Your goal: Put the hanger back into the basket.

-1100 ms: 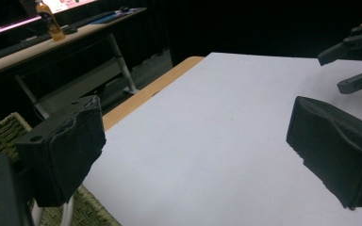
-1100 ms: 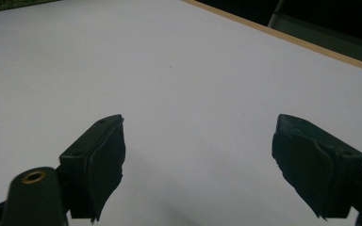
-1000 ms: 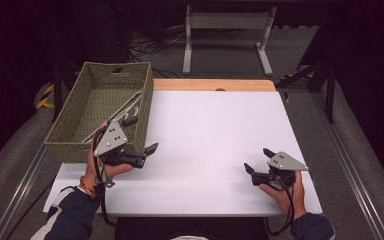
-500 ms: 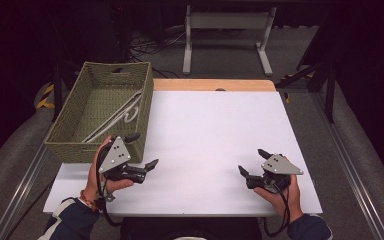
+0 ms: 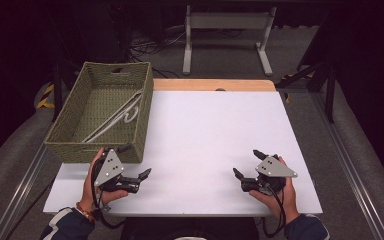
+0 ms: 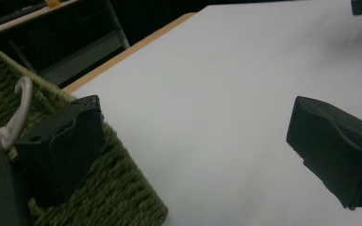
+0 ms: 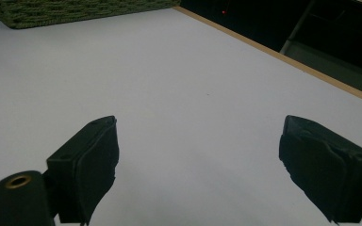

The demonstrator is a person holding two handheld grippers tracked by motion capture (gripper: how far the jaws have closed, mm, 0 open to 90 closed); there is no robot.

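Hangers [image 5: 114,118], white, are lying diagonally inside the woven green basket [image 5: 145,107], which is sitting at the table's [image 5: 215,130] ten o'clock corner, likely as the collecting bin. Left gripper [image 5: 139,178] is resting just beside the basket's near wall, at its six o'clock, jaws apart and holding nothing. Right gripper [image 5: 247,167] is lying well apart at the table's four o'clock, jaws likewise spread, apparently idling.

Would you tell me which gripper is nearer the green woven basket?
Left. The left gripper sits just beside the green woven basket's near corner; the right gripper is far across the white table.
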